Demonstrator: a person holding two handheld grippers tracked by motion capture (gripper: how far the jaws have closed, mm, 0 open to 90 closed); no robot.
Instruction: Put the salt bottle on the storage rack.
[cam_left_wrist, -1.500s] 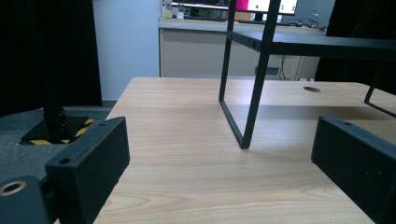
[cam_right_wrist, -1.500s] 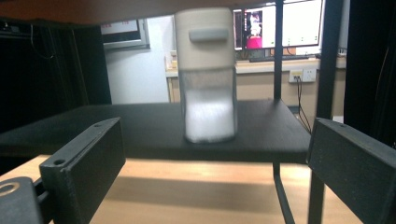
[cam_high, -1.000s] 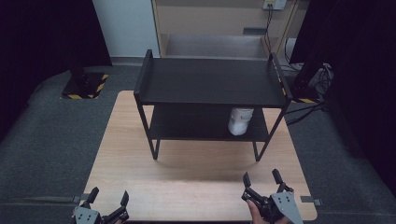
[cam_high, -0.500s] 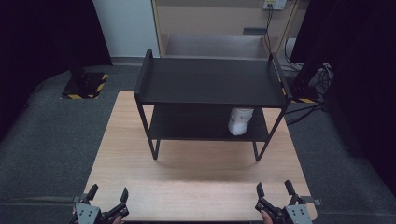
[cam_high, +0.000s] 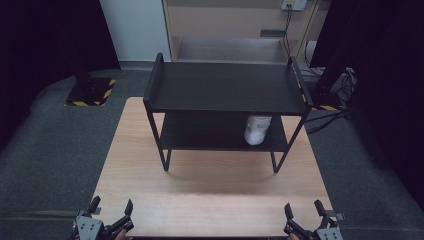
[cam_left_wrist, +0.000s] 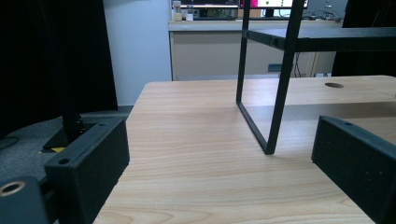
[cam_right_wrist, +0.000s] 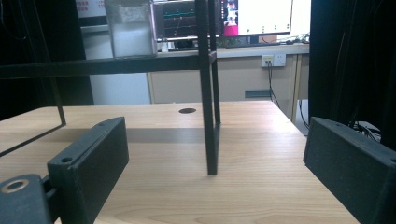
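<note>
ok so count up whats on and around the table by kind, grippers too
black two-tier shelf rack: 1
white container on the rack's lower shelf: 1
wooden table: 1
grippers: 2, the left gripper and the right gripper, both open and holding nothing
total: 5

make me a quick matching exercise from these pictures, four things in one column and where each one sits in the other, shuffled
Things
1. white jar
2. black rack
3. left gripper
4. right gripper

Places
A. near right corner of the table
B. lower shelf of the rack, right end
C. near left corner of the table
D. standing on the far half of the table

Pairs: 1-B, 2-D, 3-C, 4-A
</note>
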